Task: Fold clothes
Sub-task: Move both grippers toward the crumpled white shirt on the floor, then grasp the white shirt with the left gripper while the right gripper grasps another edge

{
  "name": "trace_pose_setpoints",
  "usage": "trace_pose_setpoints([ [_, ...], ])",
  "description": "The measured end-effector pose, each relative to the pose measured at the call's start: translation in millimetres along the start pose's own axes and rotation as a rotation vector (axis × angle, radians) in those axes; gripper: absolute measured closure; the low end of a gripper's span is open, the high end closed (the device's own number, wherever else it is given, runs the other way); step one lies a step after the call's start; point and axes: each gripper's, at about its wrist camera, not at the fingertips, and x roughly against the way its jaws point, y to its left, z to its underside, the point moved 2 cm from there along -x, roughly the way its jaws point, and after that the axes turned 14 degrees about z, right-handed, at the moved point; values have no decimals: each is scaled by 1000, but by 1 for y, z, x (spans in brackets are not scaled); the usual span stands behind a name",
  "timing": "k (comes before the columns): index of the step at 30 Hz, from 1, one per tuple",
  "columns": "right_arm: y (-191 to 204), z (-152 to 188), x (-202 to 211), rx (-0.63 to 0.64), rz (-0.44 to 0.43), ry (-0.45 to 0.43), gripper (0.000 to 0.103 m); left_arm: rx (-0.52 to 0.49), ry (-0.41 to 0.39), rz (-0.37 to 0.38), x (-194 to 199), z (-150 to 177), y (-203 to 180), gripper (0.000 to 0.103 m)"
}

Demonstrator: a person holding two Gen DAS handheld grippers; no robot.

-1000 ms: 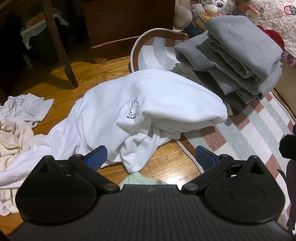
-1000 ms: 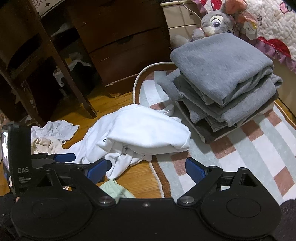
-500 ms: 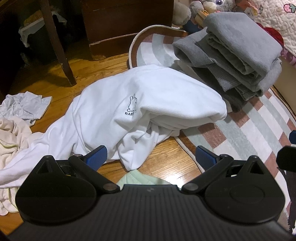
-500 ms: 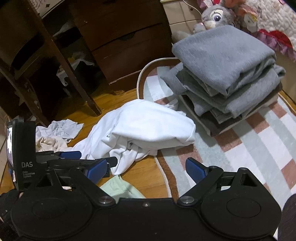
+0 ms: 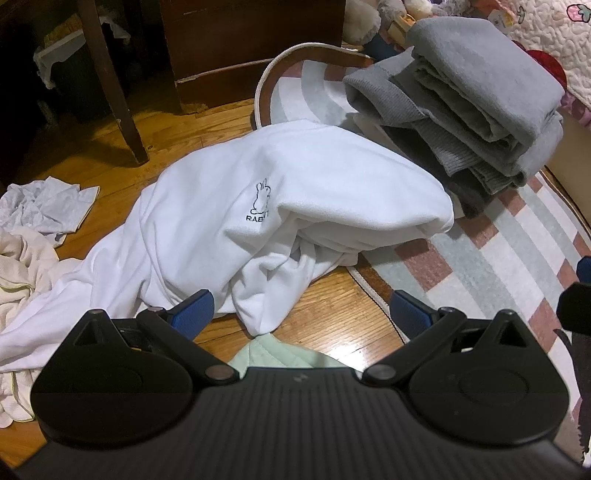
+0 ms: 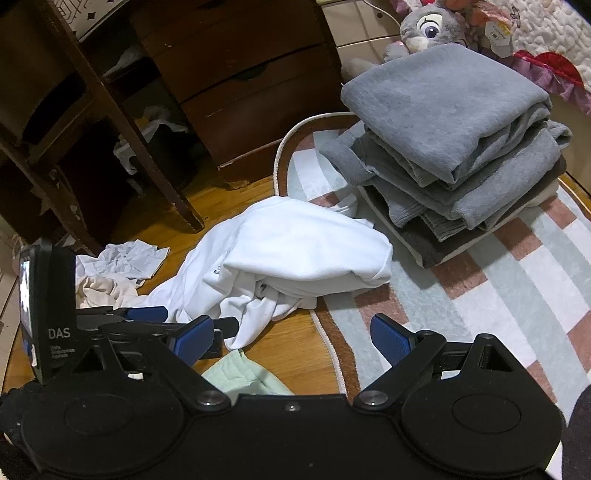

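Left wrist: one white sweatshirt (image 5: 266, 218), one gray folded stack (image 5: 476, 107).

Wooden floor (image 5: 325, 317) under crumpled white garment (image 5: 258, 221), striped rug (image 5: 498, 258), mint cloth (image 5: 273, 354).

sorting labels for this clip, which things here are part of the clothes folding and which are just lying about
Part of the job:
crumpled white fleece garment with rabbit logo
stack of folded grey clothes
loose cream and pale grey garments
pale green cloth
left gripper, open
right gripper, open

Just lying about:
striped rug
grey plush rabbit
dark wooden drawers
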Motion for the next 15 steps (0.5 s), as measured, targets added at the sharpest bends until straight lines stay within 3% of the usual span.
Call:
trace_pose_setpoints([
  [2, -2, 0, -2, -13, -19, 6, 8, 0, 1, 4, -2, 1, 1, 0],
  [5, -14, 1, -6, -173, -208, 44, 8, 14, 12, 41, -9, 5, 5, 0],
  [7, -20, -1, -11, -259, -282, 63, 8, 36, 11, 71, -14, 7, 10, 0],
  [11, -16, -13, -32, -237, -223, 99, 8, 88, -33, 58, -23, 9, 32, 0],
  [15, -14, -33, -67, -211, -171, 131, 8, 59, -125, -125, -32, 12, 57, 3],
])
